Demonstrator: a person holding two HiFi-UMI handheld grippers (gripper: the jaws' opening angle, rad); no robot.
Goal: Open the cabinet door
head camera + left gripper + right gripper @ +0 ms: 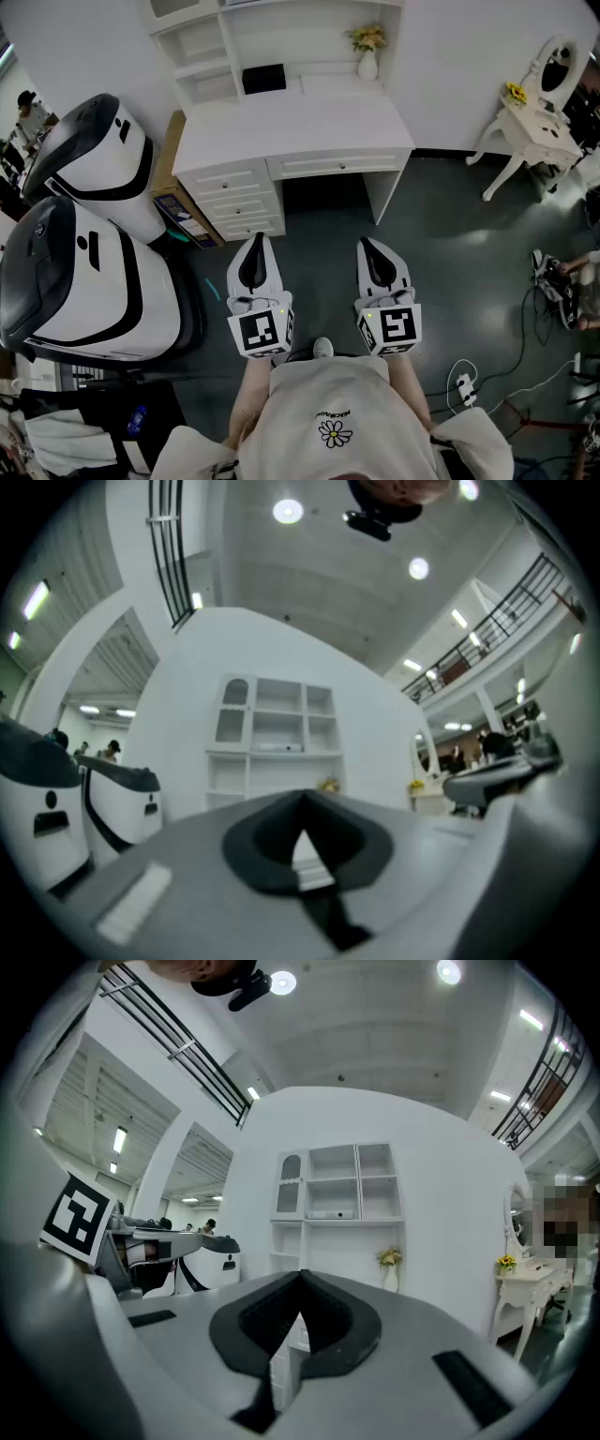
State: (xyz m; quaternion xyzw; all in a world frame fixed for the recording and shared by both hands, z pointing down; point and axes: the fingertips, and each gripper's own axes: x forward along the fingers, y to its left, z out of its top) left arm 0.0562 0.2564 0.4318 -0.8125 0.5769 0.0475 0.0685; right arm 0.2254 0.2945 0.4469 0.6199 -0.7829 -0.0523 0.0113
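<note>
Left gripper: fingers together, empty.
Right gripper: fingers together, empty.
Cabinet door: closed, distant; approach, part fingers, grip edge.

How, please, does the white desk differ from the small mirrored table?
The desk has drawers and straight sides; the small table stands on curved legs. The desk carries shelves; the small table an oval mirror. Both are white and hold yellow flowers.
</note>
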